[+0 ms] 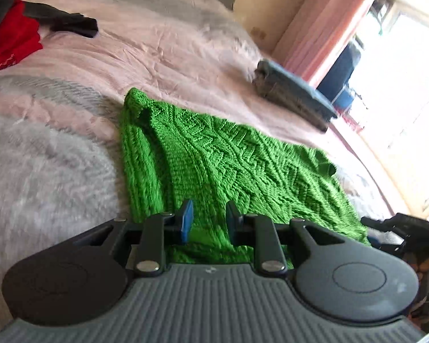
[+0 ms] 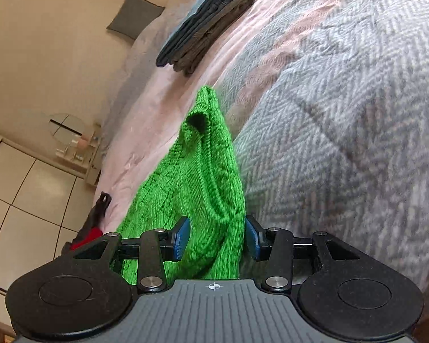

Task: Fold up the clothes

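Blue pads of left gripper stand apart, nothing clamped, poised over near hem of green knit sweater. Right gripper likewise parted, a bunched fold of sweater between its pads, contact unclear; likely set to pinch an edge for folding. Sweater: chunky cable knit, spread mostly flat on bed. Beyond sweater, folded dark stack; far from it, red and dark garments heaped.

Left gripper fingers apart, right gripper seemingly wider
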A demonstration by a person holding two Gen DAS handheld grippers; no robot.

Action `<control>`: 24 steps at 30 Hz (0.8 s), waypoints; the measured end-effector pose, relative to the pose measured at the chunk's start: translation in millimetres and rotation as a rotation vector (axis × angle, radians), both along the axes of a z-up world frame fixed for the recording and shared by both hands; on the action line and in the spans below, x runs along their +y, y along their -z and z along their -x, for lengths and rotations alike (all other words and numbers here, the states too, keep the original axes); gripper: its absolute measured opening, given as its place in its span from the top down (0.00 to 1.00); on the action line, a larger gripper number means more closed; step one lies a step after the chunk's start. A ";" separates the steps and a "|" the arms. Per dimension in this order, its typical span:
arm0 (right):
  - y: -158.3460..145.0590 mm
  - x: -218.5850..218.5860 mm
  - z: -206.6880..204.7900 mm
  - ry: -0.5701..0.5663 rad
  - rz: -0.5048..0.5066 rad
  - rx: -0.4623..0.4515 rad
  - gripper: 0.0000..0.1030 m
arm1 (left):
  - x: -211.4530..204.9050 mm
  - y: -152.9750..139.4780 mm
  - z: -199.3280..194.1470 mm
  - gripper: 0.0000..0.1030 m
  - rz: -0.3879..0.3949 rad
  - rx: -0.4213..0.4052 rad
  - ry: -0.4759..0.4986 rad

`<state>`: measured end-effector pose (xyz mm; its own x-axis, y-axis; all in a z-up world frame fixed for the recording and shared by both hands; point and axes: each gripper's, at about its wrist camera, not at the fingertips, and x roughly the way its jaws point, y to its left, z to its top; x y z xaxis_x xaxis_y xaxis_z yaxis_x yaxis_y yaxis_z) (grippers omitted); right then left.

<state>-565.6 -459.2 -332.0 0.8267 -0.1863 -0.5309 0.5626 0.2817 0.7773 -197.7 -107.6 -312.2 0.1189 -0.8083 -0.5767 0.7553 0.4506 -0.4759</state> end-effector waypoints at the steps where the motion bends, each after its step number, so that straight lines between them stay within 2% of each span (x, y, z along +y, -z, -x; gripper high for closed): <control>1: 0.9 2.2 0.3 0.017 -0.024 0.000 0.57 | 5.7 -0.4 1.8 0.81 0.013 0.019 -0.024; 10: 3.8 9.6 -10.5 0.086 -0.056 0.035 0.57 | 20.9 -10.5 12.9 0.81 0.011 -0.001 -0.048; 14: 4.1 9.8 -15.0 0.114 -0.061 0.050 0.57 | 17.7 -17.5 9.6 0.81 0.014 -0.010 -0.022; 15: 4.2 9.8 -16.1 0.120 -0.063 0.054 0.59 | 13.7 -15.0 9.0 0.81 -0.004 -0.005 0.000; 16: 4.2 9.8 -17.2 0.127 -0.064 0.058 0.68 | 9.6 -10.7 9.8 0.81 -0.033 -0.013 0.019; 17: 4.3 9.9 -18.3 0.134 -0.066 0.062 0.69 | 7.8 -6.3 11.5 0.81 -0.046 -0.027 0.028; 19: 4.5 10.0 -20.6 0.148 -0.068 0.069 0.71 | 9.6 -0.9 12.1 0.81 -0.035 -0.030 0.034; 21: 4.2 10.4 -23.0 0.159 -0.067 0.080 0.78 | 12.7 1.1 7.8 0.81 -0.015 0.004 0.026; 24: -5.7 17.5 -35.5 0.125 0.025 0.177 0.82 | 19.5 1.2 -2.0 0.81 0.016 0.076 0.010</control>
<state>-530.1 -441.7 -326.3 0.6905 -0.2967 -0.6597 0.7216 0.2193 0.6567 -195.7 -88.1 -313.4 0.0673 -0.8184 -0.5707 0.7210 0.4353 -0.5391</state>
